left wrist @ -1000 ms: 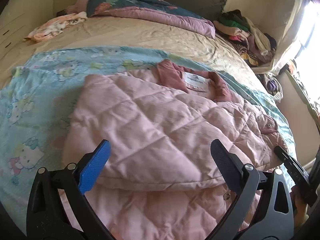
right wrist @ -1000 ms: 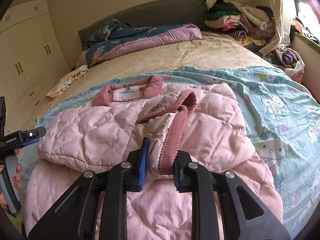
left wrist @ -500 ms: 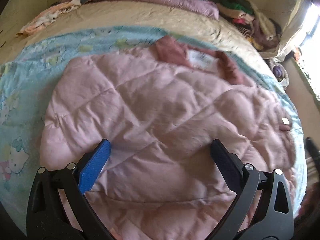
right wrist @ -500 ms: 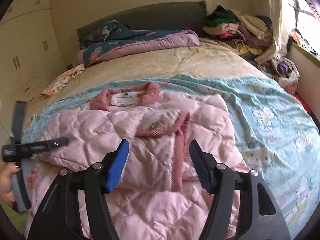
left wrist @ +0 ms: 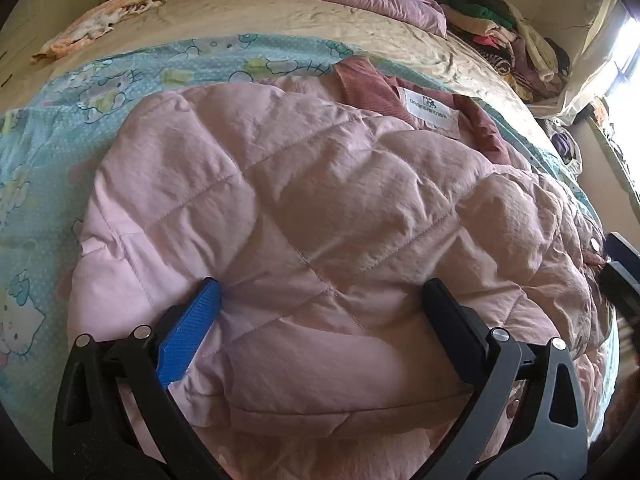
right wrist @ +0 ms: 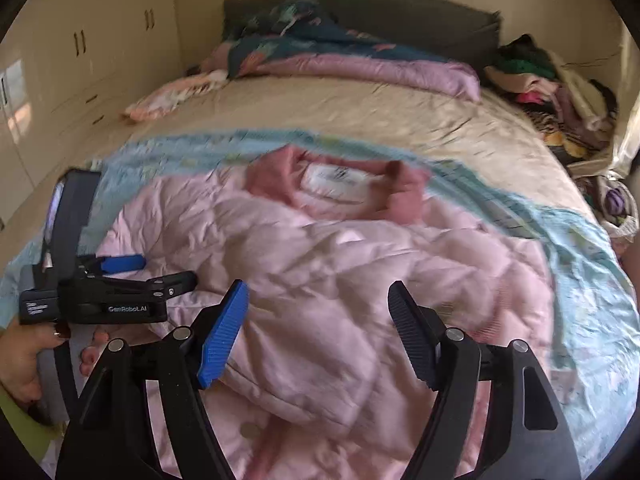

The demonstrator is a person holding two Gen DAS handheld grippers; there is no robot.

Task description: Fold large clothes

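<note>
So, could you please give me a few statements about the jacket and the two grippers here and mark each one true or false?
1. The quilted pink jacket lies on a light-blue cartoon-print sheet. True.
2. The right gripper is clamped on a ribbed cuff. False: its jaws, which have just been opening, stand apart with nothing pinched.
3. The left gripper is open over the jacket. True.
4. The jacket's white neck label is hidden. False: it shows inside the dusty-rose collar.

Both views are aimed steeply down past open jaws; the jacket (left wrist: pixel 320 208) (right wrist: pixel 340 280) is seen close, and shared.
</note>
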